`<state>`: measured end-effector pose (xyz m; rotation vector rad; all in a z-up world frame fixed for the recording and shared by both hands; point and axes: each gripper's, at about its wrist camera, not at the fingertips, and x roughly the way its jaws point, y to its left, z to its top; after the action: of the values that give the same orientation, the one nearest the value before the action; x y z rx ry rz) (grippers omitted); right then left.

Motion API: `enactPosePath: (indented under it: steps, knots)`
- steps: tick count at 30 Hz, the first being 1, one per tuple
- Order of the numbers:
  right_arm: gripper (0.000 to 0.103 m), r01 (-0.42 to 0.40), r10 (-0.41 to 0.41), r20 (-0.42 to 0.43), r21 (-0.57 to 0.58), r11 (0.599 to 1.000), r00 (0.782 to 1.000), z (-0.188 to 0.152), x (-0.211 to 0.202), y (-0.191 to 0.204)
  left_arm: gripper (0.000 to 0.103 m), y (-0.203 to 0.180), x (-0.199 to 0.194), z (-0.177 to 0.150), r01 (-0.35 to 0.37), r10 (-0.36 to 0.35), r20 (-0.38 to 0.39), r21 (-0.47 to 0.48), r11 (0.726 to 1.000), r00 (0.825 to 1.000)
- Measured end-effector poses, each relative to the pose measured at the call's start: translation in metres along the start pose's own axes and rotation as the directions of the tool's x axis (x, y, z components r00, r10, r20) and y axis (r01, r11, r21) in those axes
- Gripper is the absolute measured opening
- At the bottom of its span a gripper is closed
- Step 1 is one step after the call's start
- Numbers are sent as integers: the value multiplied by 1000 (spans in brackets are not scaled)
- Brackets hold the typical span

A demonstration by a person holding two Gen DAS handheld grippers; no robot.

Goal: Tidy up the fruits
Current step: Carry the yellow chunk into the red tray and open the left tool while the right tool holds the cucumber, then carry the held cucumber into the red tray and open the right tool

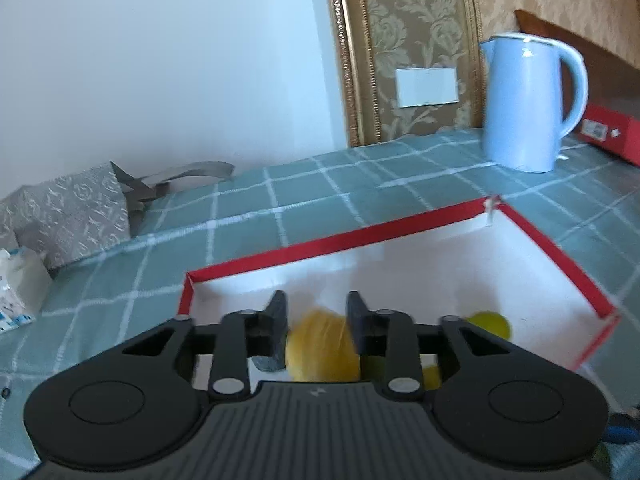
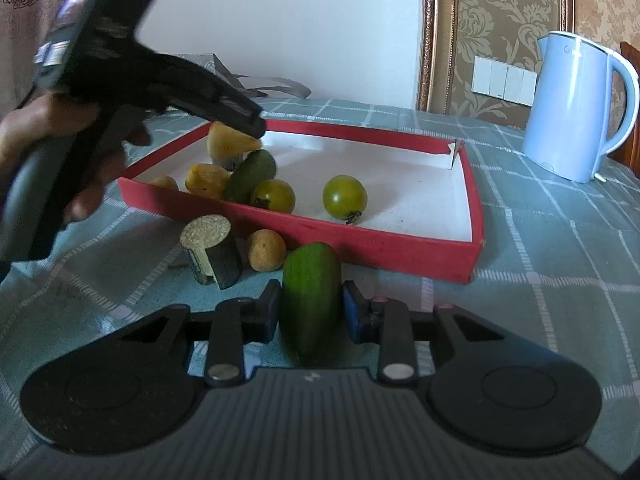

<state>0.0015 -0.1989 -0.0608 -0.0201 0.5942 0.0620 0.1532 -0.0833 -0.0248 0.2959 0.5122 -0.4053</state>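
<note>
While the right gripper (image 2: 311,312) clamps a firm, slick green cucumber (image 2: 311,296) at mid-length, the left gripper (image 1: 317,328) stands parted around a yellow fruit (image 1: 322,346) over the red tray (image 2: 360,240).

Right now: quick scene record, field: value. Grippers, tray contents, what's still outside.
left gripper: open above red tray, yellow fruit between its fingers, pads not pressing
right gripper: shut on green cucumber, outside the tray
in tray: two green tomatoes, another cucumber, yellow pieces
outside tray: small orange fruit, dark cut piece
background: blue kettle
</note>
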Motion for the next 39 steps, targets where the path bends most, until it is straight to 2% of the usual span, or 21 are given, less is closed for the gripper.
enactPosePath:
  steps: [1,3,10,13,16,19,25,27,33,39]
  knots:
    - [31,0,0,0,0,1000,1000,0,0,0,68,1,-1,0,-13,13,14,-7,1000,1000]
    - [31,-1,1,0,0,1000,1000,-1,0,0,85,3,-8,-2,-38,39,58,-19,999,998]
    - [30,-4,4,1,11,1000,1000,0,-1,-1,86,13,-61,-26,-122,127,144,-44,992,981]
    - [30,-3,3,2,10,1000,1000,0,0,-1,94,15,-89,-49,-98,111,172,-83,992,979]
    - [30,0,0,7,19,1000,1000,0,-1,-2,94,15,-105,-73,-84,100,179,-94,992,979]
    - [30,3,-4,12,29,1000,1000,0,-2,-3,95,16,-109,-88,-73,88,172,-91,993,981]
    - [30,-15,14,30,64,998,999,-2,-8,-8,95,37,-95,-100,-24,46,106,-196,980,993]
    - [30,-20,18,26,85,996,1000,-3,-9,-11,95,40,-93,-102,-28,48,91,-210,977,995]
    - [30,-55,49,56,124,991,997,-2,-25,-19,95,37,-94,-106,-29,47,91,-187,982,995]
    - [30,21,-33,143,82,996,989,27,-28,-29,95,28,-93,-106,-34,47,86,-140,990,995]
